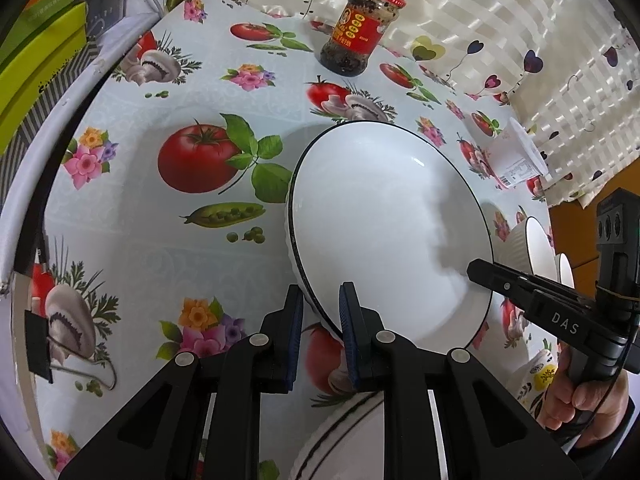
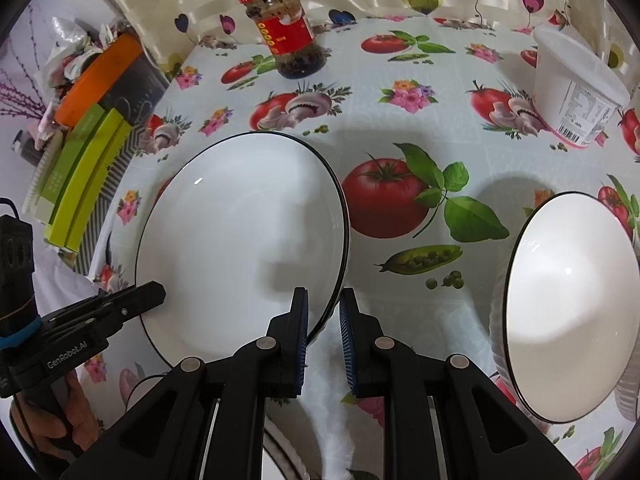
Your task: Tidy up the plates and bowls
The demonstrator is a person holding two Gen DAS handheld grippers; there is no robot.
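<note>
Because the big white plate (image 1: 384,232) is wide, the left claw (image 1: 320,312) and right claw (image 2: 323,312) each pinch its black rim on opposite sides, tipping it above the flowery counter (image 1: 132,240), beside a white bowl (image 2: 572,304)

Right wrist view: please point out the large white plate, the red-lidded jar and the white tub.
large white plate (image 2: 240,232), right wrist view, on its bare white middle.
red-lidded jar (image 2: 287,36), right wrist view, on its red label.
white tub (image 2: 572,84), right wrist view, on its side wall.
</note>
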